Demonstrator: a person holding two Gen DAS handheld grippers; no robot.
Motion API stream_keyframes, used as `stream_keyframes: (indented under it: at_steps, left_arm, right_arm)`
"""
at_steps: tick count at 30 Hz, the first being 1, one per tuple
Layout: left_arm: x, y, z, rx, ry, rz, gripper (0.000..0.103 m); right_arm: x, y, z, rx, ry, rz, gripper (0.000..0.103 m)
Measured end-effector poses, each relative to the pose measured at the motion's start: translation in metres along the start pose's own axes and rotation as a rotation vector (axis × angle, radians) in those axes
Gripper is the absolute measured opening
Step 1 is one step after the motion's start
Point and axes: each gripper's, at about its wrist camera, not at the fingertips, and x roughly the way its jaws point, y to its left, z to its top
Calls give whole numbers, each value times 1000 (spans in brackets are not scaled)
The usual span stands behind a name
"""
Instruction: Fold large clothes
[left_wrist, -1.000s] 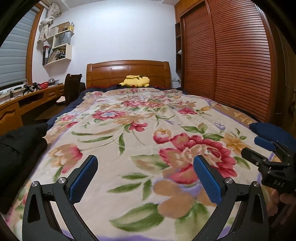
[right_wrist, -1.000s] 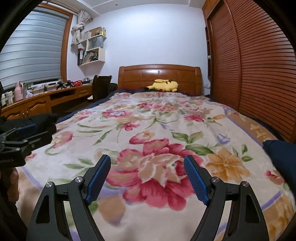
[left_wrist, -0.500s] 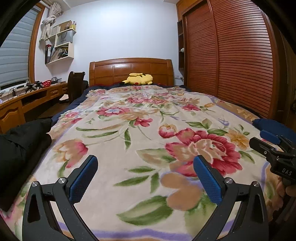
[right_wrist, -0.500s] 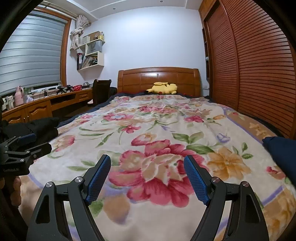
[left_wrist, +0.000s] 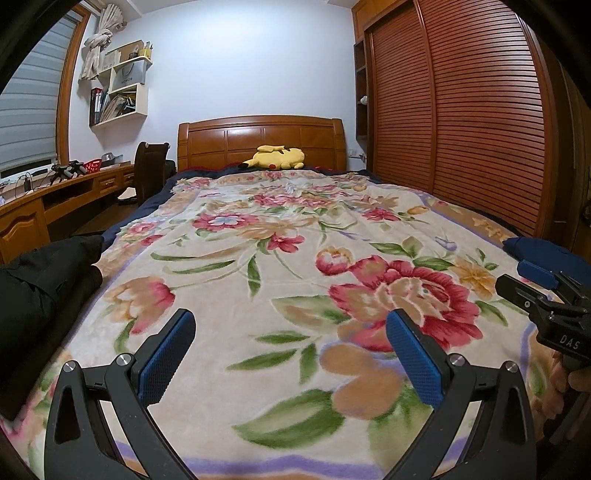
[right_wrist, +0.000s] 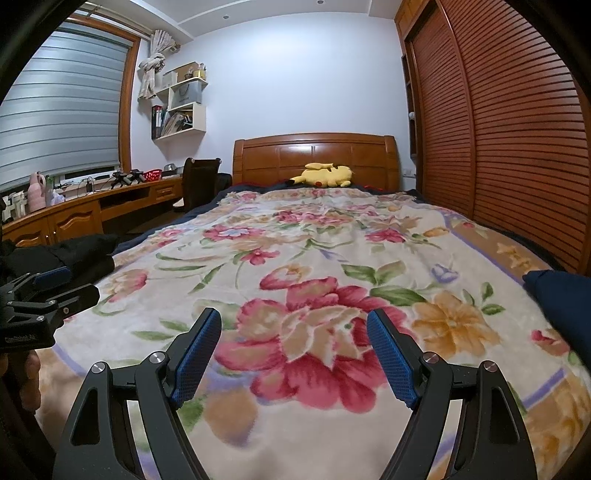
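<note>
Showing 2 claws (left_wrist: 290, 341) (right_wrist: 293, 338) apart, 1 black garment (left_wrist: 44, 280), 1 navy (right_wrist: 565, 295)

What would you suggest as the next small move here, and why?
Probably swing the left gripper toward the black garment at the bed's left edge. Both grippers are open and hold nothing, the right gripper hovers over bare floral blanket, and no clothing is laid out yet.

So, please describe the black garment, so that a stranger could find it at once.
Start at the bed with the flowered blanket. Go to its near left edge, on the desk side. There lies the black garment, in a loose heap; the other garment, on the opposite edge by the wardrobe, is dark blue.
</note>
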Motion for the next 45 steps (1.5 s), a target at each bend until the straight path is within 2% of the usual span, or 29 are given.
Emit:
stream_keyframes:
  at_steps: [45]
  left_arm:
    - [-1,0,-1,-4,-5,0,103]
  right_arm:
    - [4,-2,-3,-3,-11,-4,83]
